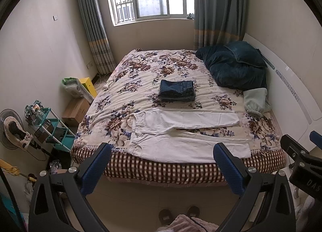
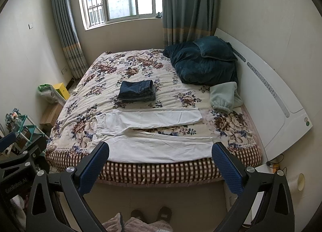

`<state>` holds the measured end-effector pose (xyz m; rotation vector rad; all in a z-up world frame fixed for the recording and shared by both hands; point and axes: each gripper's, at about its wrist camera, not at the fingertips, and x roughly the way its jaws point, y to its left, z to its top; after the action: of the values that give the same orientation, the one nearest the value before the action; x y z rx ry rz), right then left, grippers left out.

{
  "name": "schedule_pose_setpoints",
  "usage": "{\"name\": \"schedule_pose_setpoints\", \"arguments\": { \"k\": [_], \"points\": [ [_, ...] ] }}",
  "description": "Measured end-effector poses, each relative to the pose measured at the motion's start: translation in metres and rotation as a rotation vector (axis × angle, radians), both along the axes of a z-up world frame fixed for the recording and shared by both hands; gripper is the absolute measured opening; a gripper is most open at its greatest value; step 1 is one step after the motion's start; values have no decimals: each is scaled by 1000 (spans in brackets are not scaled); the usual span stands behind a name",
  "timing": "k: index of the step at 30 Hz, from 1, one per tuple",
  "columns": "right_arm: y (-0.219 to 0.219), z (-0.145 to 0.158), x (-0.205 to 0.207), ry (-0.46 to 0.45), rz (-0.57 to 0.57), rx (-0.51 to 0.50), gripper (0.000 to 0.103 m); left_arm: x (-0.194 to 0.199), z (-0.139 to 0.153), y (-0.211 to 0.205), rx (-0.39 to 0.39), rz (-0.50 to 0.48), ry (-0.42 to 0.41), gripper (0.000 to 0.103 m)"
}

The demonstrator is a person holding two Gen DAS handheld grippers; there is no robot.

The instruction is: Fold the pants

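White pants (image 1: 181, 131) lie spread flat on the near part of the bed, waist to the left, both legs pointing right; they also show in the right wrist view (image 2: 149, 131). A folded stack of blue jeans (image 1: 177, 90) sits behind them mid-bed, also in the right wrist view (image 2: 137, 91). My left gripper (image 1: 162, 151) is open and empty, held above the floor in front of the bed's near edge. My right gripper (image 2: 160, 150) is open and empty at the same height, to the right of the left one.
The floral bed (image 1: 153, 71) has a dark teal quilt and pillow (image 1: 235, 67) at the back right, a pale green garment (image 1: 254, 101) beside the white headboard (image 2: 271, 95). A teal shelf rack (image 1: 52, 127), fan (image 1: 12, 129) and boxes (image 1: 76, 109) stand left.
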<state>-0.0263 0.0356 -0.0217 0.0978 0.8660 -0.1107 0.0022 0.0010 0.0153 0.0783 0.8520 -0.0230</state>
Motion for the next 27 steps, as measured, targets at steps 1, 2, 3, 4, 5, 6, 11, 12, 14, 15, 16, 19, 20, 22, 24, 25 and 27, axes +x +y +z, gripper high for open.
{"name": "schedule_pose_setpoints", "arguments": {
  "k": [1, 2, 3, 4, 5, 6, 11, 12, 14, 15, 16, 19, 20, 22, 24, 25, 27],
  "points": [
    [-1, -1, -1, -2, 0, 0, 103, 1, 1, 0, 1, 0, -1, 103],
    [-1, 1, 0, -5, 1, -2, 103, 1, 1, 0, 2, 0, -2, 103],
    [-2, 2, 0, -9, 0, -5, 103, 1, 1, 0, 0, -1, -2, 103],
    [-2, 3, 1, -13, 0, -7, 103, 2, 2, -1, 0, -2, -3, 103],
    [-2, 4, 1, -15, 0, -7, 103, 2, 3, -2, 1, -1, -5, 103],
    [-4, 5, 1, -17, 0, -6, 103, 4, 4, -3, 1, 0, -7, 103],
    [-4, 5, -1, -22, 0, -6, 103, 3, 4, -7, 6, 1, -9, 103],
    [-5, 5, 1, -21, 1, -5, 103, 0, 3, -5, 4, 2, -9, 103],
    [-5, 3, -3, -21, 3, -3, 103, 1, 3, -7, 5, 7, -9, 103],
    [-6, 2, -1, -18, 5, 3, 103, 2, 3, -8, 5, 9, -8, 103],
    [-8, 1, -1, -16, 8, 7, 103, 4, 4, -9, 5, 15, -7, 103],
    [-12, -1, 4, -10, 15, 18, 103, 4, -1, -12, 12, 32, -8, 103],
    [-14, -3, 6, -9, 15, 22, 103, 5, -2, -12, 15, 42, -11, 103],
    [-20, -7, 12, -3, 16, 29, 103, 12, -7, -16, 23, 63, -13, 103],
    [-27, -13, 19, -2, 16, 34, 103, 20, -14, -18, 37, 91, -12, 103],
    [-32, -17, 23, -1, 12, 32, 103, 21, -18, -17, 42, 103, -12, 103],
    [-41, -28, 35, 5, 7, 33, 103, 31, -27, -18, 54, 138, -14, 103]
  ]
}}
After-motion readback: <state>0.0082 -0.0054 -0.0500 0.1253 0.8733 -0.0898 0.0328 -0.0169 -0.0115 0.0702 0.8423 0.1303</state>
